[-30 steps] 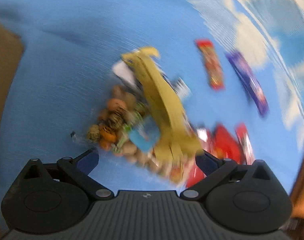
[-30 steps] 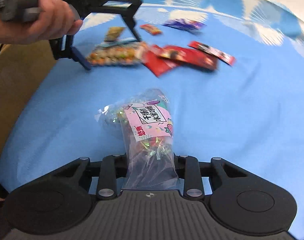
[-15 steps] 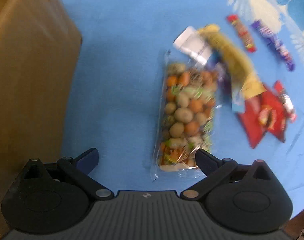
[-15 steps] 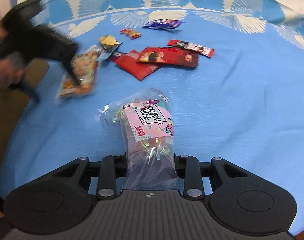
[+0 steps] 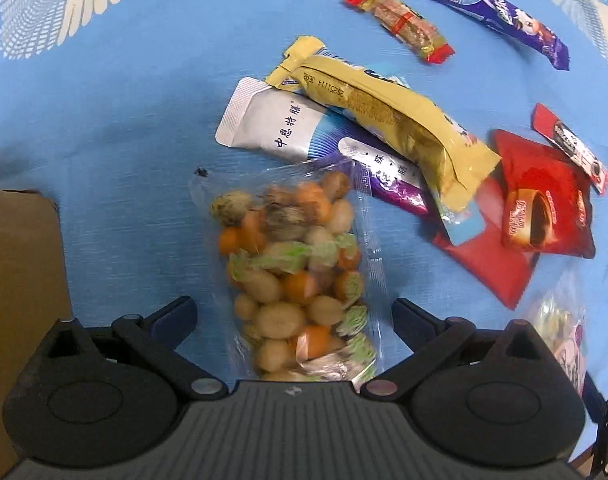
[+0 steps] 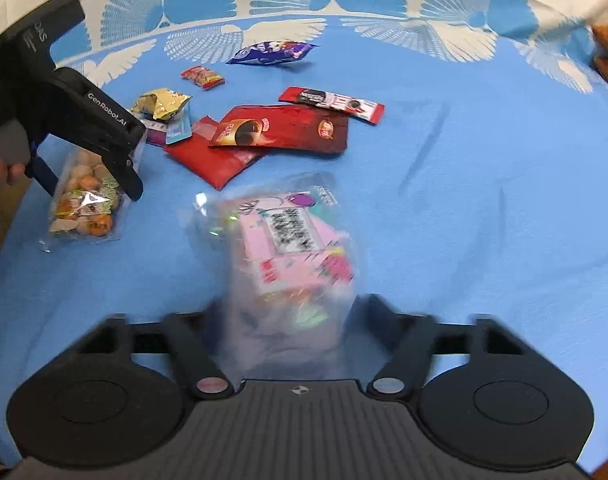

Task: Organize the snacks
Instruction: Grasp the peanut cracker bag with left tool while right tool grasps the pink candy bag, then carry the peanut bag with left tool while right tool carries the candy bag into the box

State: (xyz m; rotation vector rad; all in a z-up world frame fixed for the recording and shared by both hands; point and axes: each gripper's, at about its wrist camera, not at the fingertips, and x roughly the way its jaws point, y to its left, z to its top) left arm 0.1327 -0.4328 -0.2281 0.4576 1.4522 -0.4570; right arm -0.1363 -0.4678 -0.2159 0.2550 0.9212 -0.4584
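A clear bag of round orange and tan candies (image 5: 300, 272) lies on the blue cloth between the fingers of my open left gripper (image 5: 294, 314), which straddles its near end; the bag also shows in the right wrist view (image 6: 86, 204) under the left gripper (image 6: 84, 188). A clear bag with a pink label (image 6: 292, 248) lies between the fingers of my right gripper (image 6: 292, 312), whose jaws stand apart around it; this part is blurred. That bag's edge shows in the left wrist view (image 5: 560, 328).
A pile of snacks lies beyond: a yellow packet (image 5: 388, 108), a white-blue sachet (image 5: 280, 128), red coffee sachets (image 5: 544, 196), a red bar (image 5: 400, 22), a purple bar (image 5: 496, 12). A brown cardboard box (image 5: 16, 272) stands at the left.
My left gripper came down over the candy bag, which now lies between its fingers. My right gripper's jaws opened off the pink-label bag.
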